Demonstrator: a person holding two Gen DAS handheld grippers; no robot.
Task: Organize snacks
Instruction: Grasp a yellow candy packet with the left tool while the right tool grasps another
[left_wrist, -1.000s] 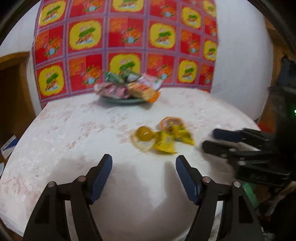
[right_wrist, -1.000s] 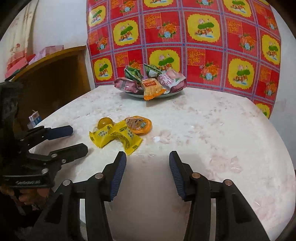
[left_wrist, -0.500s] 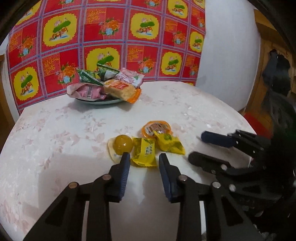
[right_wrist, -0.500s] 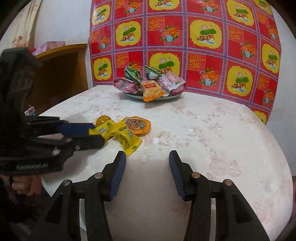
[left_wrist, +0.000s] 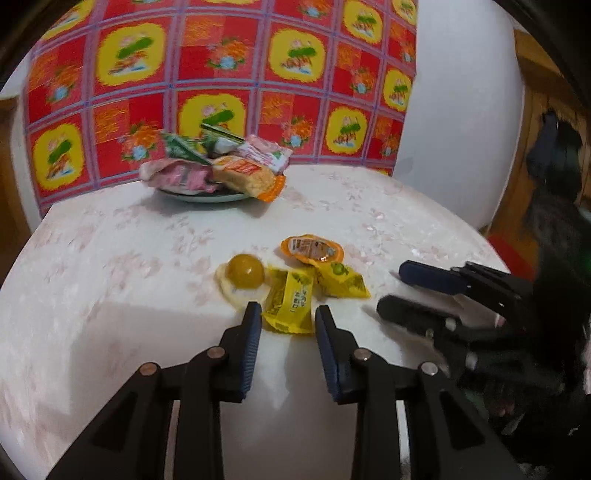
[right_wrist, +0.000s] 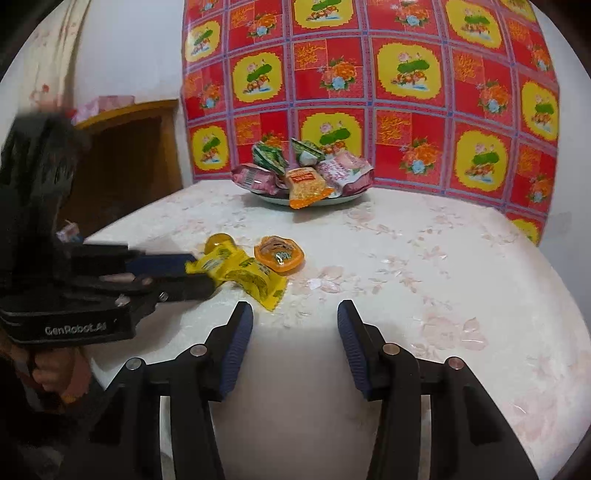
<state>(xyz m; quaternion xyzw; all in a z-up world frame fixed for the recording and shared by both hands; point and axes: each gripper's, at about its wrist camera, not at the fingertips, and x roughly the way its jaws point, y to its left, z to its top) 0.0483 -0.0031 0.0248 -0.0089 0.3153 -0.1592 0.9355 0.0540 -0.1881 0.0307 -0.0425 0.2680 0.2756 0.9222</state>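
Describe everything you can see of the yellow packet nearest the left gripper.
The yellow packet is a glossy plastic pillow wrapper with green print and crimped ends. It lies flat on the white table, overlapping a second yellow packet and beside the round yellow jelly. The left gripper is closing around its near end; whether the pads press on it is unclear.

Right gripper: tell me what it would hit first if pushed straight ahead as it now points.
Probably nothing but bare table. The right gripper stands open, and the yellow packet and orange cup lie left of its line. The plate sits far beyond, though depth is unclear.
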